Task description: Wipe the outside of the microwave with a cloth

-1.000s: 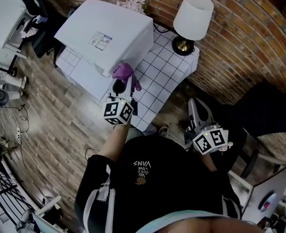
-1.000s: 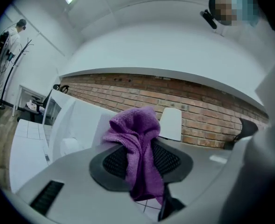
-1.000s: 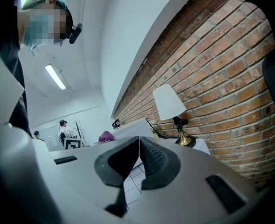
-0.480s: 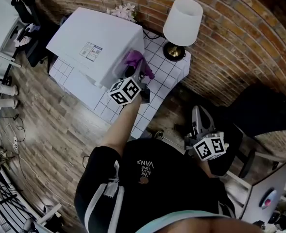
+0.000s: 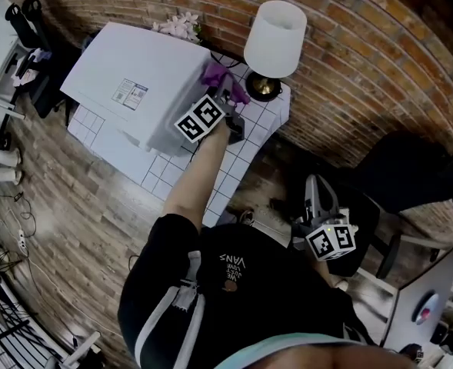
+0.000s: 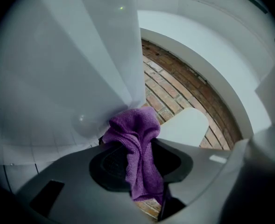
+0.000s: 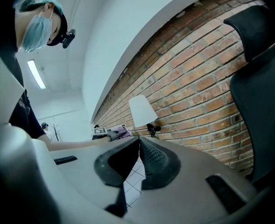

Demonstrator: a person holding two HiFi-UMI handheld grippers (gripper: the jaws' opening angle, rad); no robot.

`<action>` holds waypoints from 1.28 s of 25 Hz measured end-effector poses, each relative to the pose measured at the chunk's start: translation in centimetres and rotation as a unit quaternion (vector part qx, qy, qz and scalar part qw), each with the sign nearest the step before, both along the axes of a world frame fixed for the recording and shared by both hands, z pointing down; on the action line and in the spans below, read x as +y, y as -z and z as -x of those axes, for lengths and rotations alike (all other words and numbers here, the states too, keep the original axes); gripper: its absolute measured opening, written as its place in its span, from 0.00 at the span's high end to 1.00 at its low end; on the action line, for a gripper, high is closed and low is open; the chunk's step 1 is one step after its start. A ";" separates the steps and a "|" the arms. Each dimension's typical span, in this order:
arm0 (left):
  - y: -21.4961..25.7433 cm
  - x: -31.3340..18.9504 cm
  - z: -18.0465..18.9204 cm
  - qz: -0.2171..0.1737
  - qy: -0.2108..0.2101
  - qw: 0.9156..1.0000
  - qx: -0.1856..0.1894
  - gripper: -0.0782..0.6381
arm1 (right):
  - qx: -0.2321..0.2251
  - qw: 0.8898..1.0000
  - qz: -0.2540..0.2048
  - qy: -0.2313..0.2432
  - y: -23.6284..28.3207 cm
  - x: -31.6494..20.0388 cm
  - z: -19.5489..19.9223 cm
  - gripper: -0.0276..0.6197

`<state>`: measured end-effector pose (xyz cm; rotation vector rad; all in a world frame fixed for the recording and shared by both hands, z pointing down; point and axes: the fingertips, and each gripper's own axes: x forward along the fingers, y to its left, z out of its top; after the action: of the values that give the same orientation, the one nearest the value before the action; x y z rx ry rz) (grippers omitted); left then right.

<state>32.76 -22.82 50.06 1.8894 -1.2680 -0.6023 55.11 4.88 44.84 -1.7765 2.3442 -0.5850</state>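
Head view. My left gripper (image 5: 224, 98) is reached out to the microwave (image 5: 134, 75), at its back right corner, the corner nearest the brick wall (image 5: 364, 68). The purple cloth (image 5: 216, 74) is bunched against that corner, touching the microwave's right side up near the top edge. The microwave is a white box on a white grid-tiled table (image 5: 234, 160). A lamp (image 5: 276, 33) with a white shade stands just to the right of the microwave, on the same table. Pale flowers (image 5: 176, 28) lie behind the microwave against the wall. My right gripper (image 5: 317, 194) is well apart from the microwave, low and off the table, near a black chair (image 5: 418, 183).

Left gripper view. Jaws clamped on the cloth (image 6: 137, 143): a fold runs down between the two pads, and the free upper bunch presses onto the microwave's (image 6: 81, 55) white corner edge. The lamp shade (image 6: 186, 125) shows just right of the cloth, with brick behind it.

Right gripper view. Jaws together, pads meeting at the tips, with nothing between them. This gripper (image 7: 139, 146) points along the wall towards the microwave end of the table. Far off I can see my other arm with its marker cube (image 7: 99, 130) and a bit of purple cloth (image 7: 121, 133) beside it. The lamp (image 7: 143, 108) stands just right of those. The black chair back (image 7: 261, 92) fills the right edge.
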 end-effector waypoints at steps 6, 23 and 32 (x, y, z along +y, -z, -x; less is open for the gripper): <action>-0.4 2.4 0.0 -0.006 -0.016 1.000 0.003 0.69 | -0.002 1.000 -0.003 0.014 0.2 -0.8 0.4 0.95; -5.0 19.7 10.6 0.046 0.056 0.996 0.048 0.69 | -0.003 0.988 -0.006 0.155 -0.4 -2.8 8.6 0.95; -5.5 18.8 11.8 0.048 0.062 0.996 0.048 0.69 | -0.008 0.989 -0.012 0.150 -0.3 -2.7 8.9 0.95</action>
<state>20.98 -4.02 55.57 1.6933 -1.3351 -0.6770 46.26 2.23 45.11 -1.4116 2.6151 -0.6041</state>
